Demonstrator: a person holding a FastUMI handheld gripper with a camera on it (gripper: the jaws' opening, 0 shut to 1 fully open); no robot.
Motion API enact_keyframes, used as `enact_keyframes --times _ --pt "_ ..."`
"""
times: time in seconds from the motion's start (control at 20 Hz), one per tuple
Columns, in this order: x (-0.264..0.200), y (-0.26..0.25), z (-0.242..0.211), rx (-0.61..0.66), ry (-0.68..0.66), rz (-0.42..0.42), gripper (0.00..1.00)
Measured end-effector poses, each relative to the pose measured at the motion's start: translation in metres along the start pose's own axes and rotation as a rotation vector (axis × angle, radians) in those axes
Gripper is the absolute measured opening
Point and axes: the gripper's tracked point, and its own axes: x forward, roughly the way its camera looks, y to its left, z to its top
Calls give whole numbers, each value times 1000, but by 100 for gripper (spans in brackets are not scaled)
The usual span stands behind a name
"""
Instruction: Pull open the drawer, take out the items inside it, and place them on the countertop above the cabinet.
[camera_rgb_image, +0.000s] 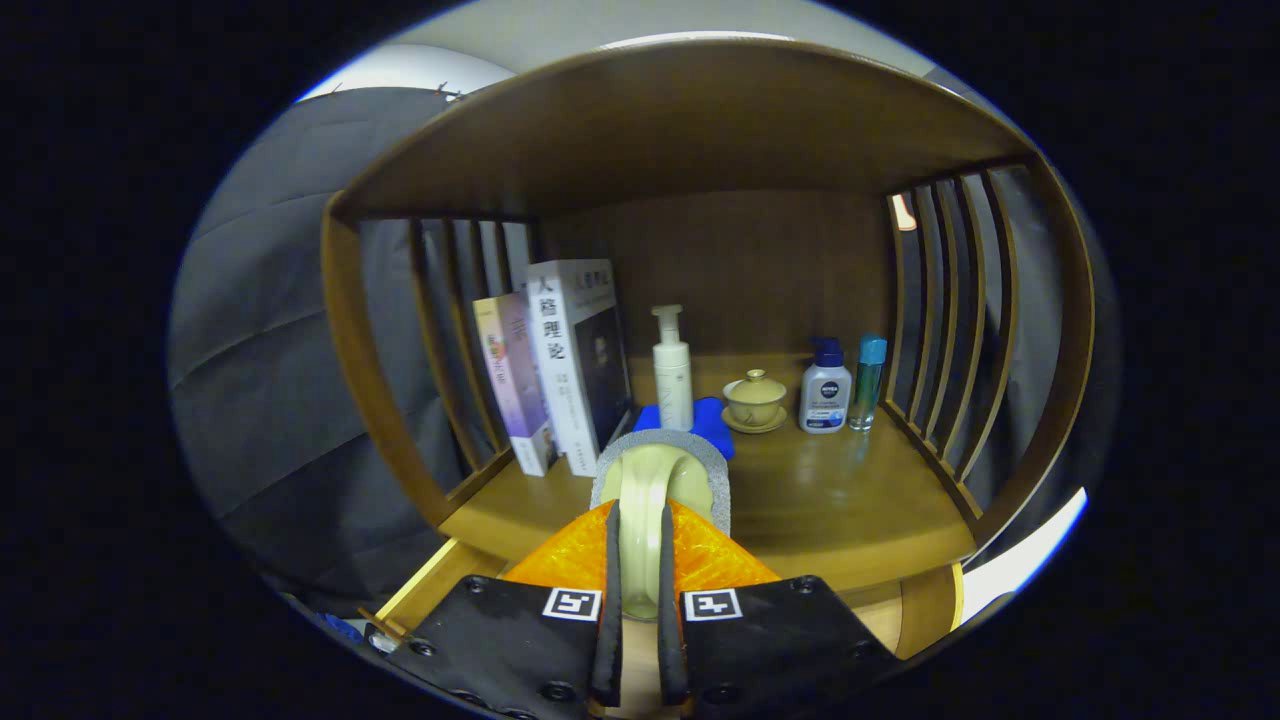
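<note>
So the gripper (640, 560) has its two fingers pinched narrow on a cream-colored cup (652, 490), squeezing its thin rim or handle from both sides, with what looks like a grey ring around the top of it. It's being held up just over the front edge of the wooden countertop (850, 500), right ahead of the fingers. Beyond it there's a blue thing (712, 420) lying flat, partly hidden, can't really tell what it is. A white pump bottle (672, 370) stands just behind that. To the left, two books (560, 365) lean against the slatted side. Further right there's a little lidded teacup on a saucer (755, 400), then a white bottle with a blue cap (826, 388), and a slim teal bottle (867, 382) just beside it. The drawer (420, 590) shows below the counter, open at the lower left.
</note>
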Motion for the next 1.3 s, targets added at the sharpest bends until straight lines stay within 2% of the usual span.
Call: enact_keyframes --times 0.2,0.5,0.7,1.0,1.3 --pt "35 -13 -6 32 37 -46 16" --pt "65 -29 -22 57 70 -113 16" --pt "75 -40 -19 95 50 -147 23" --pt "60 -40 -8 43 -19 -158 99" --pt "-3 -8 0 -71 -151 -97 98"
